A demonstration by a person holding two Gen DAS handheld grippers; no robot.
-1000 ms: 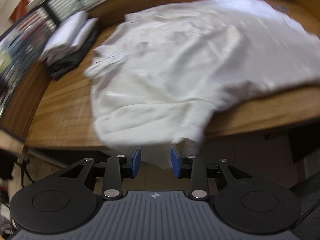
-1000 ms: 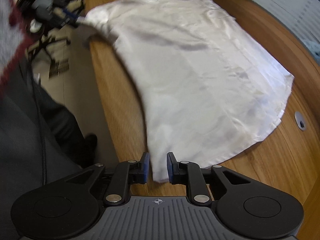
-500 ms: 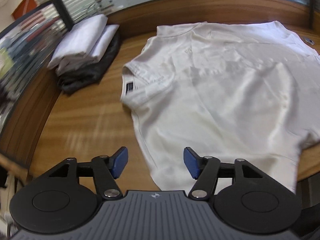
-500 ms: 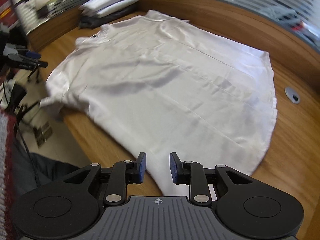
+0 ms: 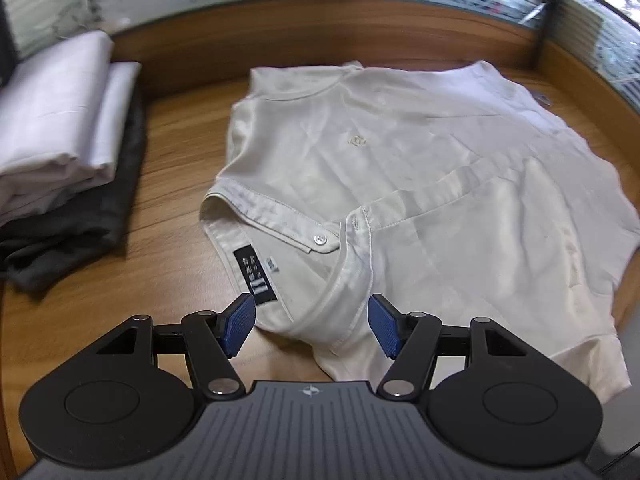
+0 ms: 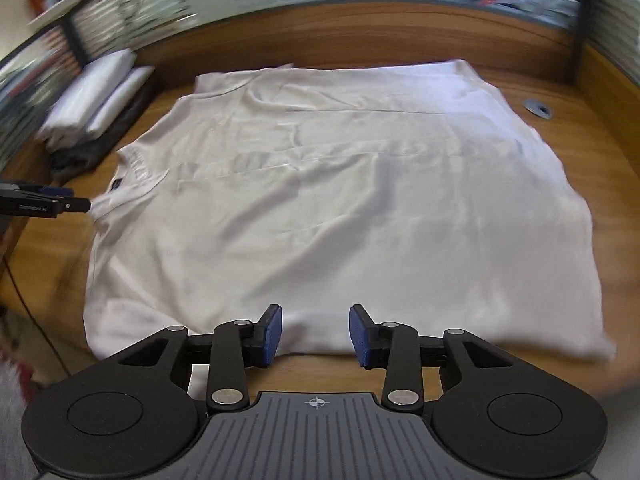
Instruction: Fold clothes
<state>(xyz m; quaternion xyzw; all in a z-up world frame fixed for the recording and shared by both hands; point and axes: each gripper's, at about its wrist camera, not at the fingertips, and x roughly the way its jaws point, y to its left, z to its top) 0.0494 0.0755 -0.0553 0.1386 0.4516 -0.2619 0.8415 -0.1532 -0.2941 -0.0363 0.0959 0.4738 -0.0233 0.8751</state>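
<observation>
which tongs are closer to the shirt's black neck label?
Left. The left tongs hang open right at the collar, one pad beside the black neck label. The right tongs hang open over the white shirt at its near side edge, far from the collar.

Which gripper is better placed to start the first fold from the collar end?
Left. The left gripper hangs open right over the shirt's collar. The right gripper, jaws just opening, sits at the near side edge towards the hem end, away from the collar.

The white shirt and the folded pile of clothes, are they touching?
Apart. The left wrist view shows bare wooden desk between the white shirt and the folded pile.
</observation>
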